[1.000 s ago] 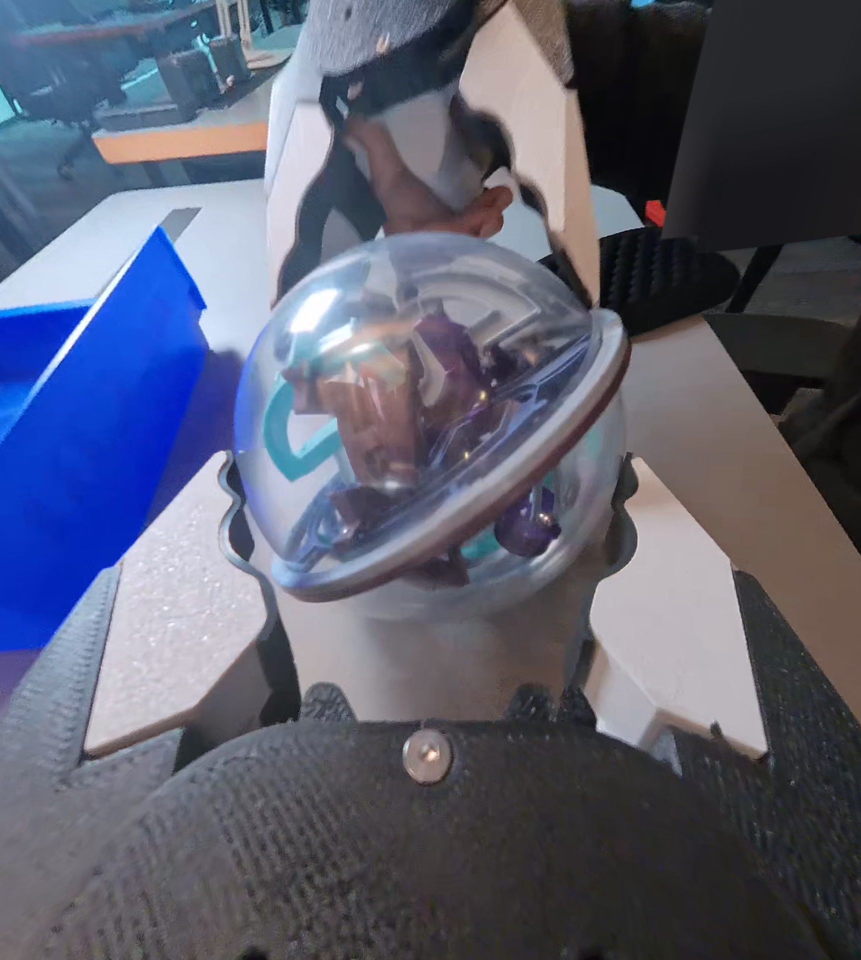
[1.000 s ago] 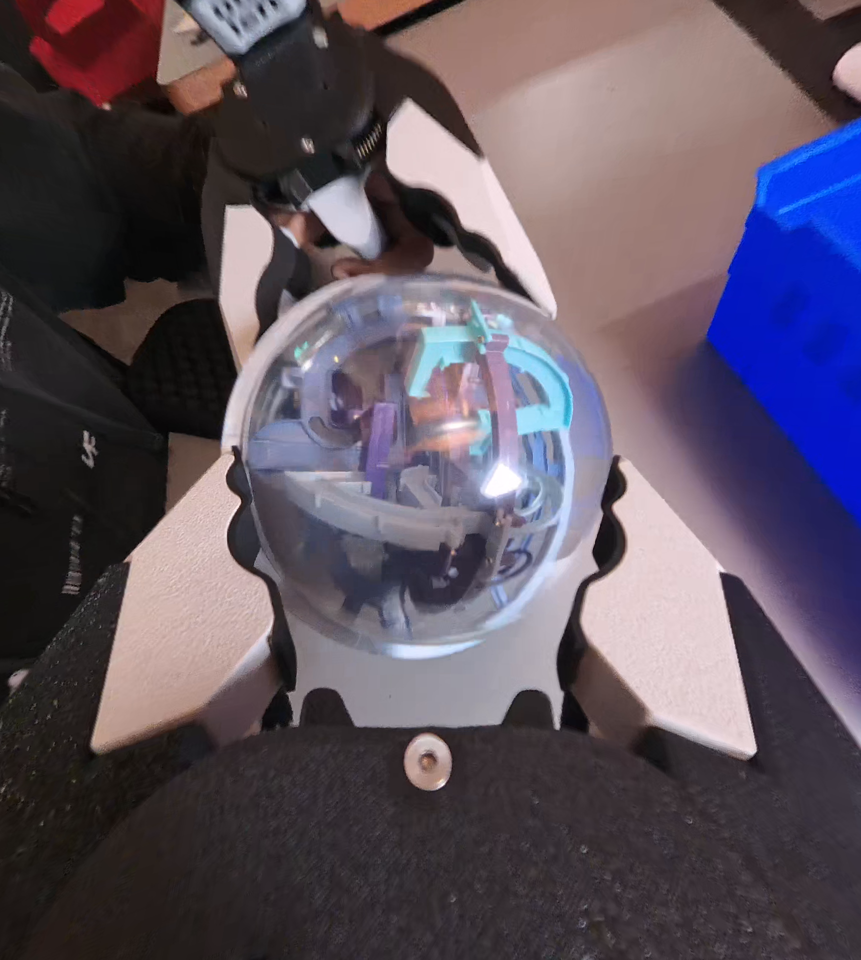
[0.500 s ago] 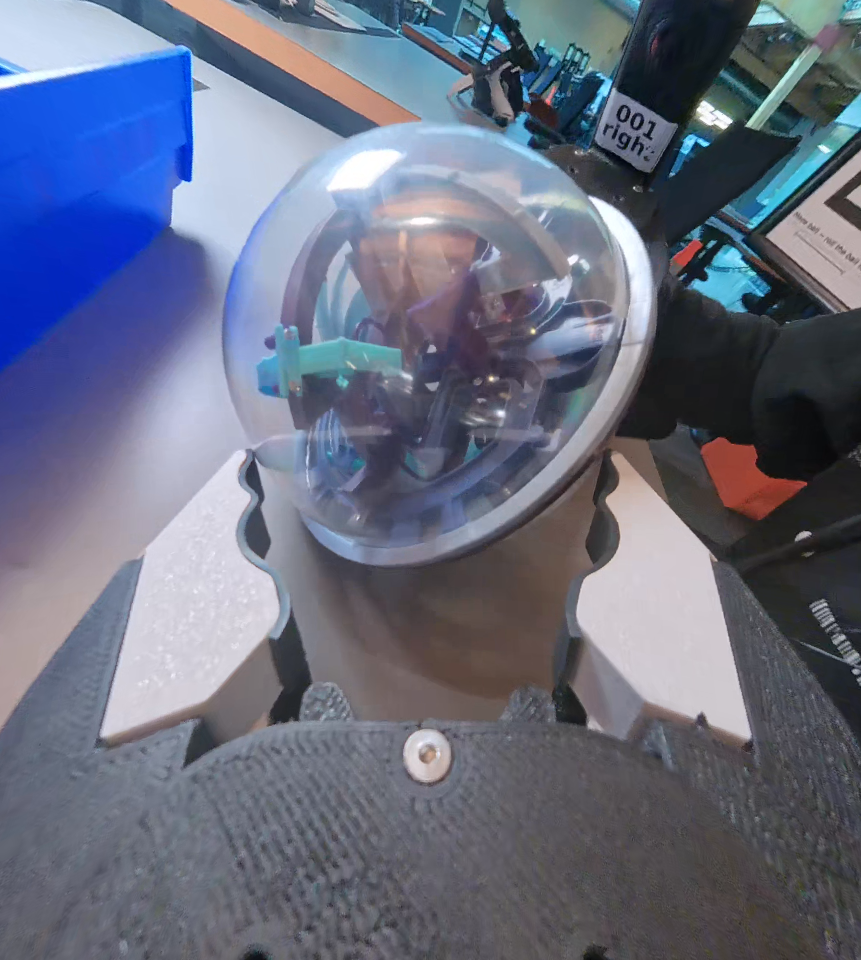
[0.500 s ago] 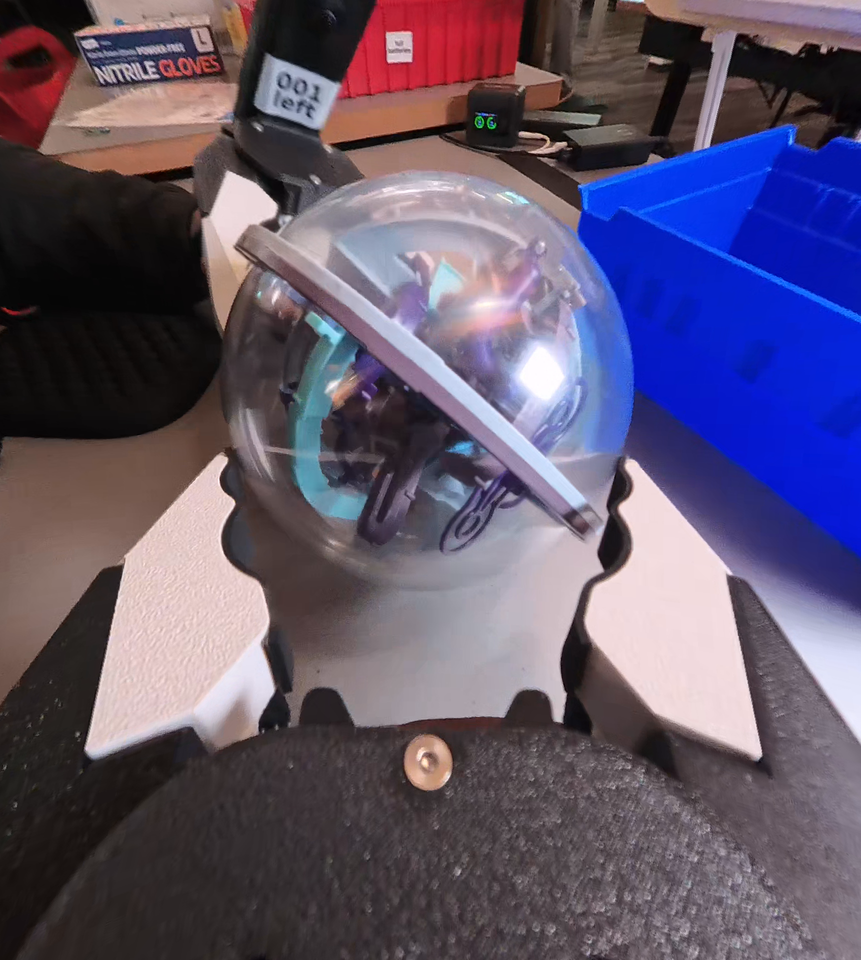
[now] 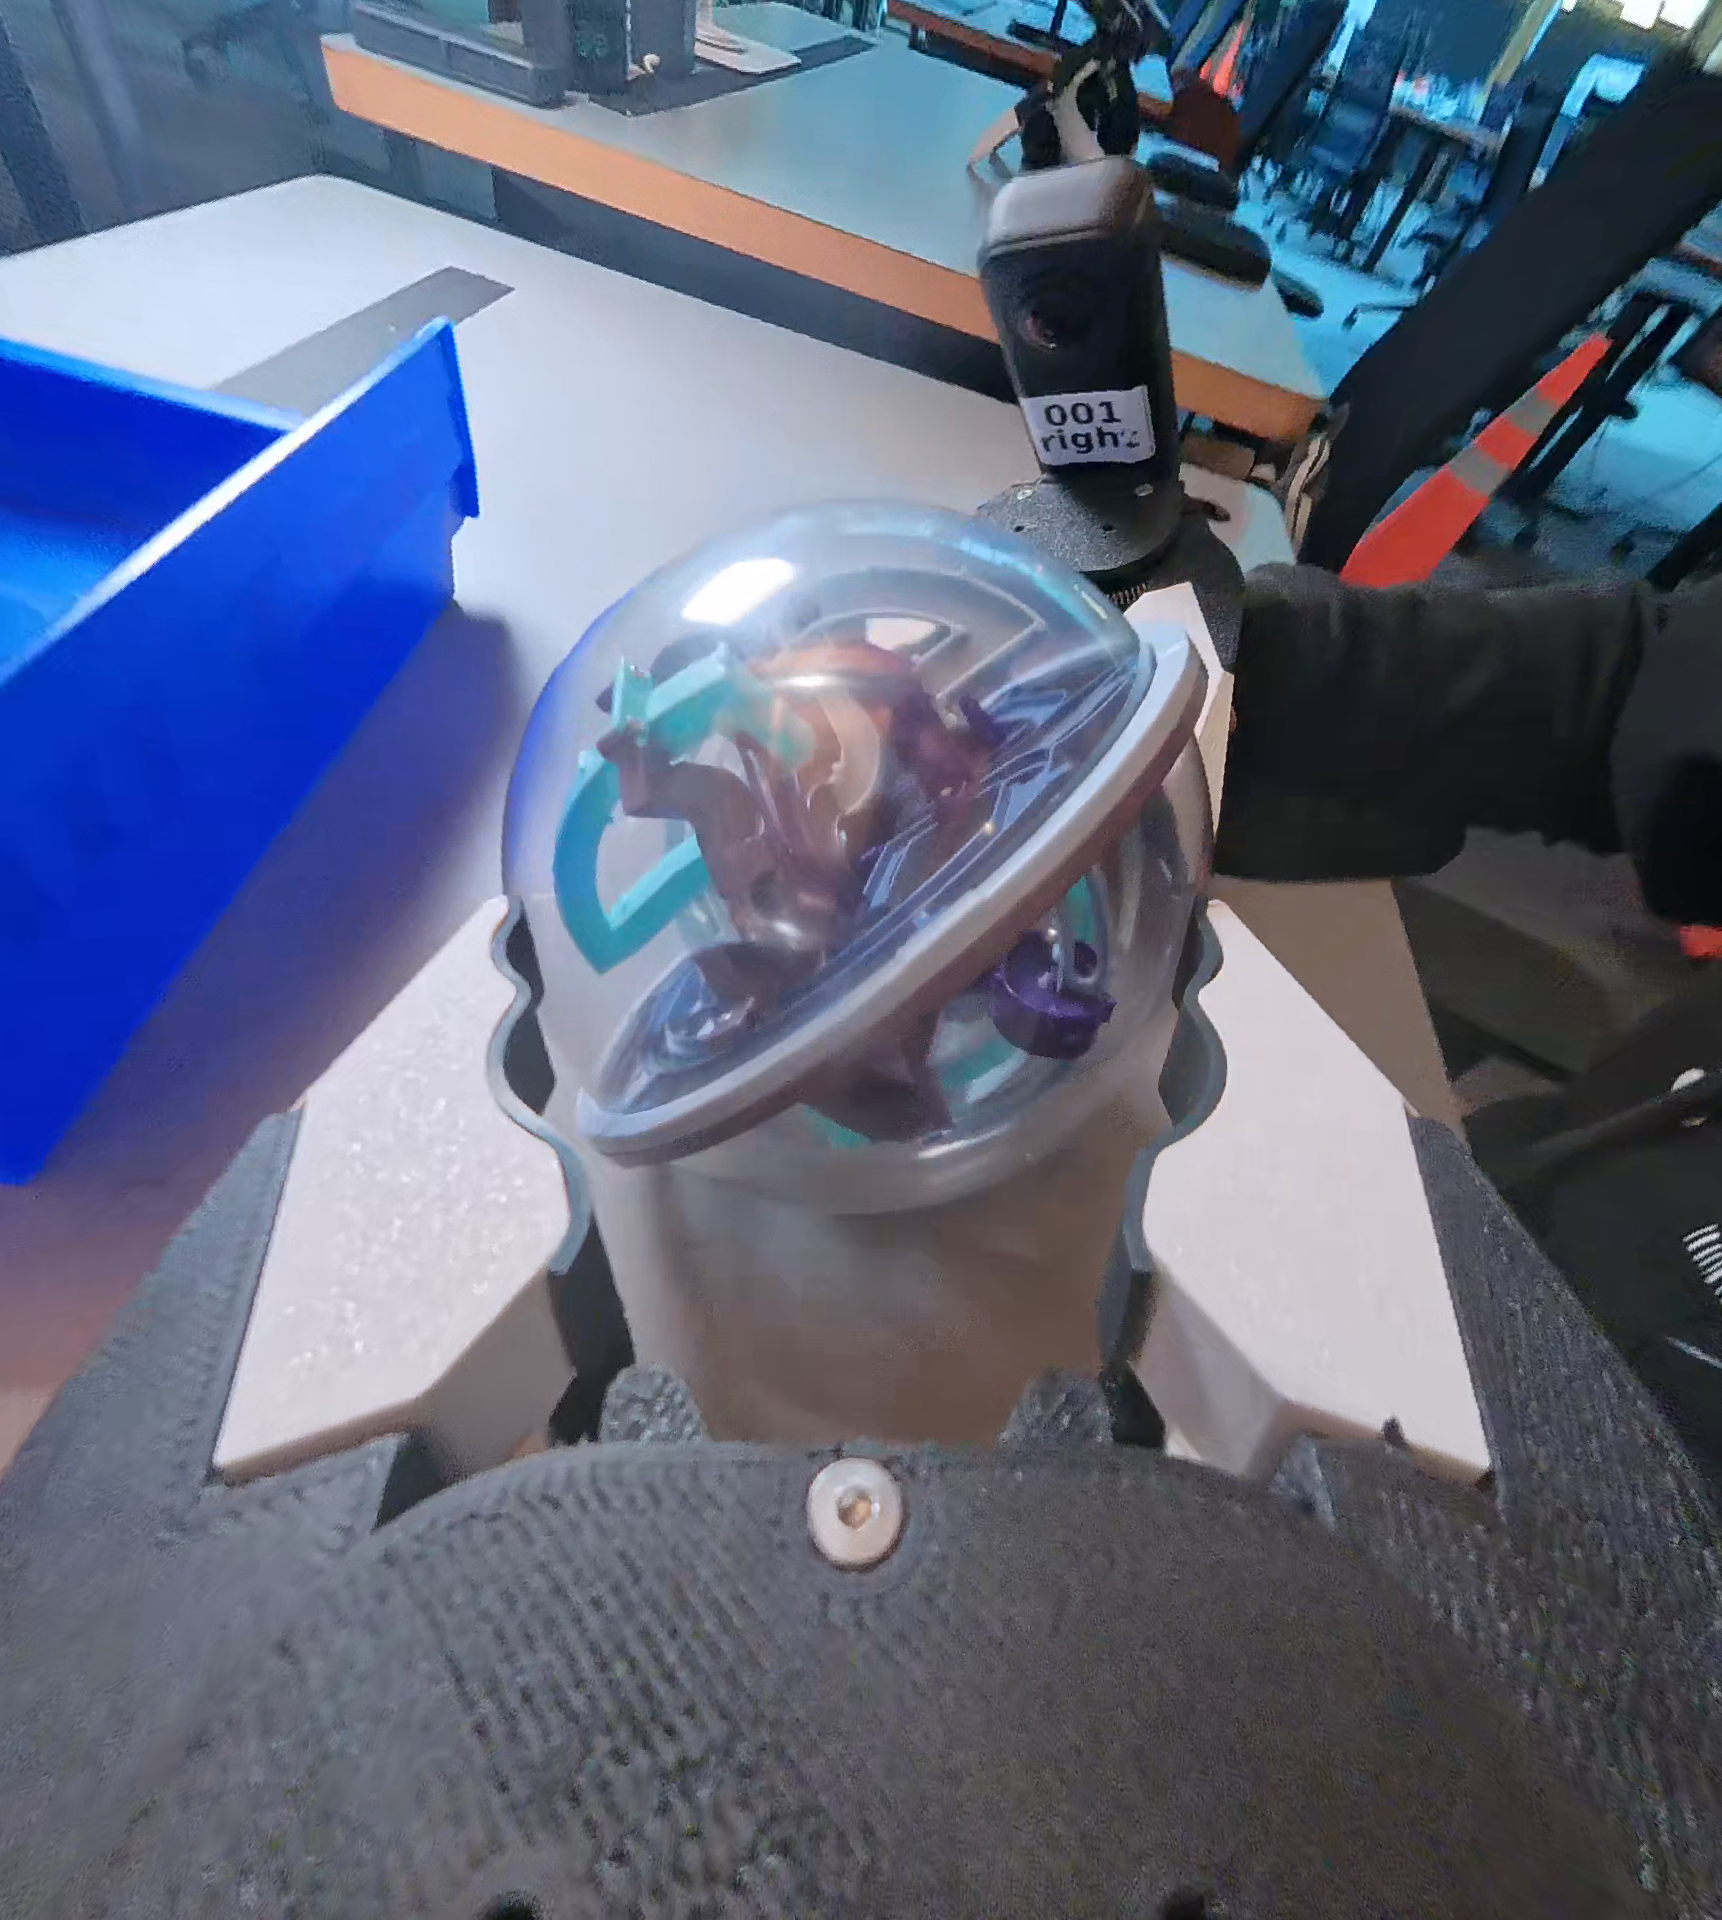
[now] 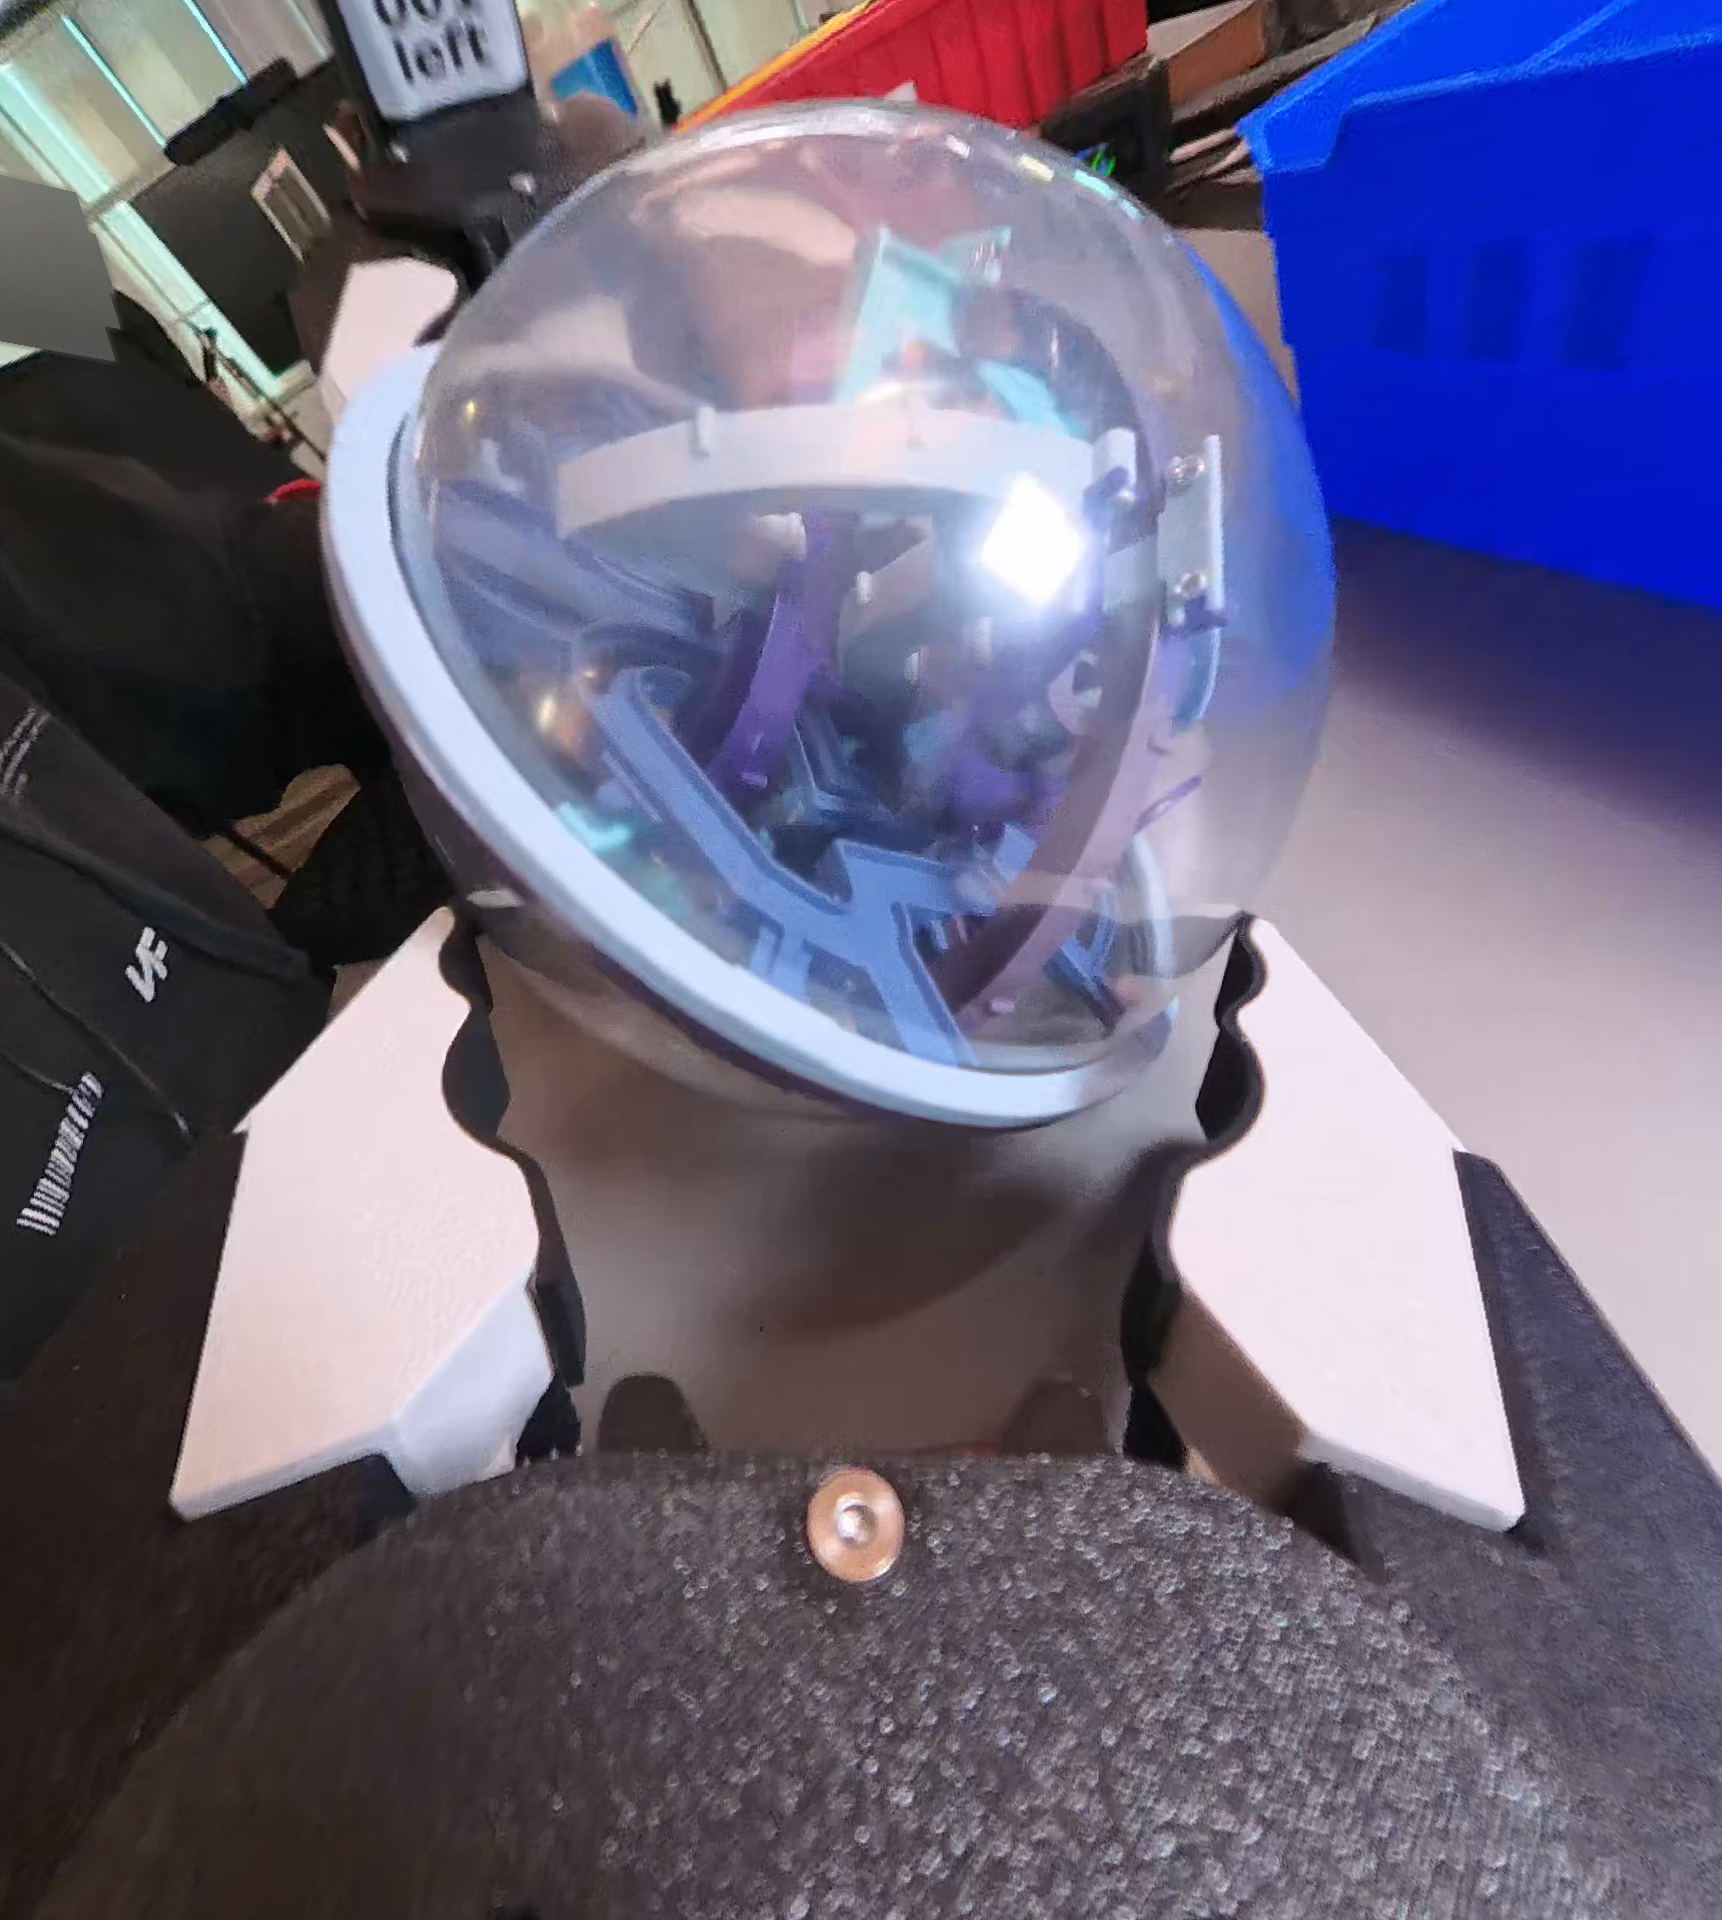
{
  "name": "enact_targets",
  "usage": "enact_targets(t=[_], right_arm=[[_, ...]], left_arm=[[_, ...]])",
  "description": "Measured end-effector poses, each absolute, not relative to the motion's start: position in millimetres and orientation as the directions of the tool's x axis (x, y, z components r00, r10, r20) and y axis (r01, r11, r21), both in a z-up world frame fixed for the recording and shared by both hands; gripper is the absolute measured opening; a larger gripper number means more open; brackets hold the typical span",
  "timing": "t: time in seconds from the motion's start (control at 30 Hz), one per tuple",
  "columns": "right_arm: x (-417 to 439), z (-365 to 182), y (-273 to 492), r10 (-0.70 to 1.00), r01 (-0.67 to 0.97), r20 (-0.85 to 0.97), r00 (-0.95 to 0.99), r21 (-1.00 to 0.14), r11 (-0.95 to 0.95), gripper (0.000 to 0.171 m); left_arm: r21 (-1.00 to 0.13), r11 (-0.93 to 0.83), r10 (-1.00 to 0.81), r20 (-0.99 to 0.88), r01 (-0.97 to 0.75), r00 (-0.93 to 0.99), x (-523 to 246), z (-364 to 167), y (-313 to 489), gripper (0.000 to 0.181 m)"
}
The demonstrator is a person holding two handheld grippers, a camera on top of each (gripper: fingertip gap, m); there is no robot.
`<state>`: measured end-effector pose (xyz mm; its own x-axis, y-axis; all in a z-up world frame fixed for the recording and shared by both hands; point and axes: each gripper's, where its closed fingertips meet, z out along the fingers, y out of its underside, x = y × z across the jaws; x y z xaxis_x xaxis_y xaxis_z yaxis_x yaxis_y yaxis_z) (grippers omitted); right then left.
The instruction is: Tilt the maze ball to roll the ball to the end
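Observation:
The maze ball (image 5: 857, 852) is a clear sphere with a grey seam ring and teal, purple and brown tracks inside. It is held above the table between both grippers. My left gripper (image 5: 852, 925) is shut on it, one white finger on each side. My right gripper (image 6: 852, 940) is shut on it from the opposite side, and its camera post (image 5: 1075, 343) shows behind the ball. In the right wrist view the maze ball (image 6: 836, 623) fills the centre with its ring slanting down to the right. I cannot make out the small ball inside.
A blue bin (image 5: 109, 675) stands on the grey table (image 5: 680, 416) left of the ball, and it also shows in the right wrist view (image 6: 1563, 312) at the upper right. A black sleeve (image 5: 1459, 727) reaches in from the right. Other desks stand behind.
Both grippers have rotated the maze ball together. Its seam ring has turned and now slants differently in both views. Both grips have stayed shut.

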<state>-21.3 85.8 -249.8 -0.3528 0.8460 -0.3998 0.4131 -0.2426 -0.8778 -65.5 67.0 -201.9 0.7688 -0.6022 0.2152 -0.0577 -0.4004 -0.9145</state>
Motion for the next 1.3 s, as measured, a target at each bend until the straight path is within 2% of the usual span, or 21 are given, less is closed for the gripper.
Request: enact_targets(t=[0.2,0.33,0.4,0.57,0.73,0.8,1.03,1.13,1.23,1.3], right_arm=[[-22,-250,76,0.846,0.402,-0.367,-0.386,-0.892,-0.204,0.14],[-23,-241,78,0.898,0.325,-0.217,-0.383,-0.942,-0.089,0.14],[-24,-237,78,0.915,0.296,-0.155,-0.372,-0.954,-0.042,0.14],[-28,-220,83,0.934,0.28,-0.084,-0.346,-0.96,0.018,0.139],[-34,-204,83,0.929,0.407,-0.072,-0.364,-0.909,0.09,0.137],[-40,-202,82,0.923,0.466,-0.04,-0.382,-0.871,0.156,0.137],[-62,-205,75,0.902,0.629,-0.011,-0.432,-0.72,0.292,0.136],[-74,-204,70,0.9,0.661,0.019,-0.436,-0.671,0.335,0.136],[-84,-197,63,0.895,0.619,0.044,-0.444,-0.707,0.342,0.135],[-86,-186,59,0.888,0.539,0.024,-0.459,-0.787,0.3,0.133]], left_arm=[[-0.936,-0.241,-0.655,-0.04,-0.258,0.754,-55,-198,56,0.12],[-0.935,-0.071,-0.648,-0.22,-0.346,0.729,-54,-204,46,0.12],[-0.935,-0.032,-0.635,-0.253,-0.352,0.73,-56,-208,43,0.12],[-0.94,-0.123,-0.62,-0.178,-0.318,0.764,-67,-229,43,0.116],[-0.898,-0.352,-0.631,0.019,-0.265,0.776,-65,-261,39,0.104],[-0.864,-0.42,-0.641,0.066,-0.277,0.764,-64,-267,35,0.112],[-0.915,-0.331,-0.615,0.025,-0.23,0.788,-73,-228,45,0.147],[-0.917,-0.331,-0.571,0.007,-0.222,0.821,-81,-232,52,0.149],[-0.932,-0.328,-0.57,0.063,-0.156,0.819,-88,-235,49,0.148],[-0.941,-0.322,-0.572,0.104,-0.106,0.814,-92,-235,47,0.146]])
